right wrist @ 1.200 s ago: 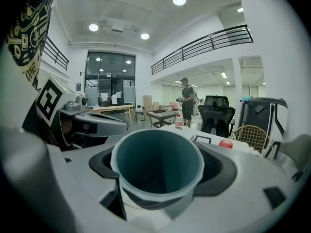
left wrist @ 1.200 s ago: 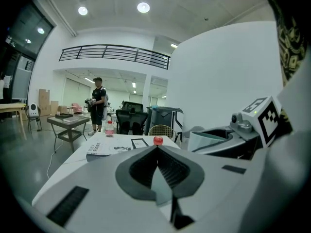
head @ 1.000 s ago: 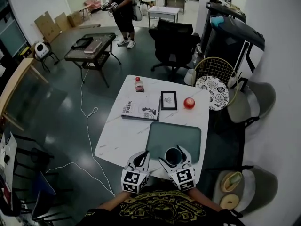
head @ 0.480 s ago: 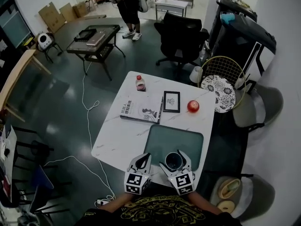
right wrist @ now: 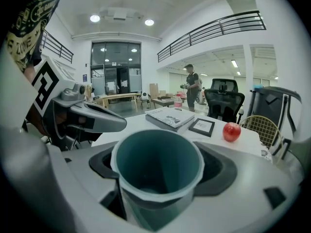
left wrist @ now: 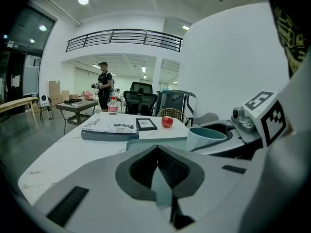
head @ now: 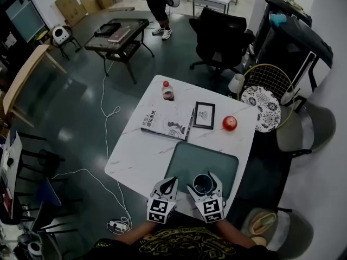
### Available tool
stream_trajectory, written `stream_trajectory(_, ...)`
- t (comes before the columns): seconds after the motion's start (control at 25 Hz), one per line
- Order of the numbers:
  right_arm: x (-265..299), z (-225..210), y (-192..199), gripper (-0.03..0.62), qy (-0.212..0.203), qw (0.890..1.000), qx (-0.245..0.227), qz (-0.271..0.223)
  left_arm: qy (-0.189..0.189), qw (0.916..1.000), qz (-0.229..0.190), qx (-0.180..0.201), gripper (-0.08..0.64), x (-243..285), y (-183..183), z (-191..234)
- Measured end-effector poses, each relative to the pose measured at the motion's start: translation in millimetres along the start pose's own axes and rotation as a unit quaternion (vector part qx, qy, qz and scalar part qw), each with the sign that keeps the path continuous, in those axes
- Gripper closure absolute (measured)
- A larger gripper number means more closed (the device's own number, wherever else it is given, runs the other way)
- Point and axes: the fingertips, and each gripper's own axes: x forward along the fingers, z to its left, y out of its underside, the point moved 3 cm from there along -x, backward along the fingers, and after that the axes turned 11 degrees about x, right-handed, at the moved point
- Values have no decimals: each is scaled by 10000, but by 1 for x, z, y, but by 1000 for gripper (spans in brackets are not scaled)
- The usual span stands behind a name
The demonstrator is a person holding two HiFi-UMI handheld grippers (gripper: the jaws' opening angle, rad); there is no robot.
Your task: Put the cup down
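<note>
The cup (head: 202,183), white outside and teal inside, stands upright between the jaws of my right gripper (head: 201,179), which is shut on its wall. It sits over the near edge of the green mat (head: 209,157); whether its base touches the mat is hidden. The right gripper view looks straight into the empty cup (right wrist: 158,166) held in the right gripper (right wrist: 160,178). My left gripper (head: 170,182) is shut and holds nothing, just left of the cup at the table's near edge. In the left gripper view the left gripper (left wrist: 158,166) points along the table, with the cup (left wrist: 204,137) to its right.
On the white table (head: 135,156) lie a book (head: 165,124), a framed picture (head: 204,115), a red apple (head: 230,123) and a small bottle (head: 167,91). A wire chair (head: 267,99) stands at the right, a black office chair (head: 222,34) beyond. A person (left wrist: 103,84) stands far off.
The head view has shifted a little over the room. Both grippers and the cup stay where they were over the mat's near edge.
</note>
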Motion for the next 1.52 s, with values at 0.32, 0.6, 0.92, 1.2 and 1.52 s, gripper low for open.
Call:
stream_trajectory(0.32, 10, -14, 14, 195, 22, 9999, -141, -12, 13, 9998, 154, 84, 549, 10, 9, -10)
stream_trajectory(0.6, 11, -21, 18, 193, 260, 9995, -188, 41, 42, 9998, 181, 94, 549, 9, 8, -13)
stream_trajectory(0.92, 12, -19, 21, 189, 281, 9990, -333, -81, 37, 9998, 175, 107, 549, 5, 12, -16)
stream_trajectory(1.2, 15, -16, 22, 158, 191, 9995, -243, -20, 68, 9999, 80, 80, 549, 2, 10, -15)
stream_trajectory(1.52, 9, -18, 17, 127, 222, 9997, 35, -36, 57, 10000, -23, 52, 549, -11, 11, -12)
